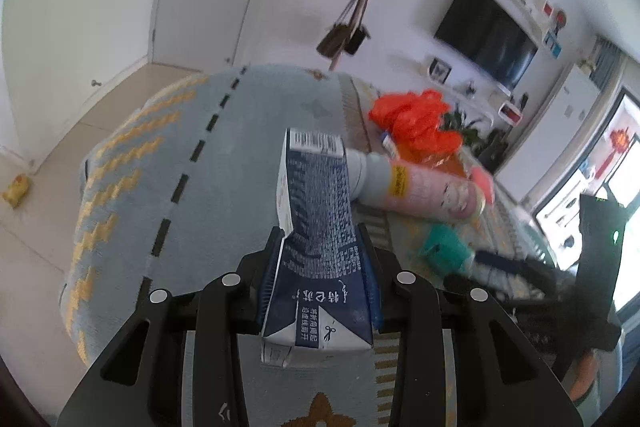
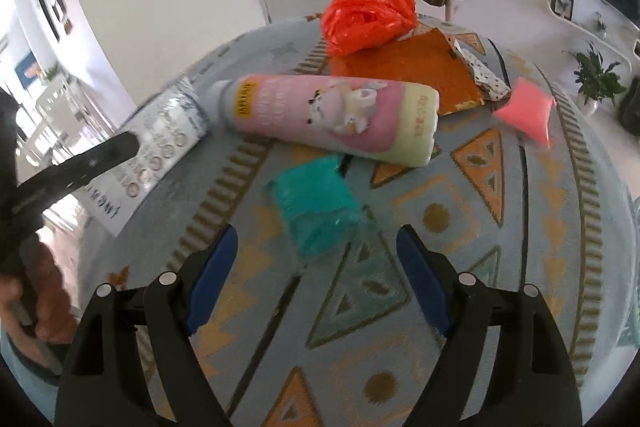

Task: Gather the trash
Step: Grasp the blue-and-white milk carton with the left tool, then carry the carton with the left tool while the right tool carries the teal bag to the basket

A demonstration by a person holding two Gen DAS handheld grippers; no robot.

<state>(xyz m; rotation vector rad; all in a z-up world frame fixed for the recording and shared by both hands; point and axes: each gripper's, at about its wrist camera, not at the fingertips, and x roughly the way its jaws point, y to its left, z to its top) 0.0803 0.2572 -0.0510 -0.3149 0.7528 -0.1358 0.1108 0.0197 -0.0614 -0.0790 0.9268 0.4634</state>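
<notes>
- Left gripper (image 1: 322, 239): both blue-padded fingers are pressed against the sides of a blue-and-white drink carton (image 1: 316, 227), pinching it near its folded top end. The carton's far end points away from the camera toward the pink bottle (image 1: 420, 189).
- In the right wrist view the same carton (image 2: 160, 147) lies at the left side of the rug (image 2: 480, 267), with one black finger of the left gripper across it. Whether the carton rests on the rug or is clear of it cannot be told.
- Right gripper (image 2: 316, 267): jaws spread wide, nothing between the pads. It hovers over the patterned rug, pointing downward at the teal wrapper (image 2: 316, 203), which lies just ahead of the fingertips and apart from them.
- Pink bottle (image 2: 336, 115): lies on its side on the rug, grey cap toward the carton, base toward the right. It sits just beyond the teal wrapper.
- Orange plastic bag (image 2: 368, 17): crumpled, at the far edge of the rug, resting against a flat orange packet (image 2: 412, 75).
- Small pink packet (image 2: 528, 113): on the rug, right of the bottle's base, apart from it.
- A person's hand (image 2: 36, 303) is visible at the lower left of the right wrist view, gripping the handle of the left gripper.
- Background: coat stand with hanging bags (image 1: 348, 35), wall-mounted television (image 1: 486, 33).
</notes>
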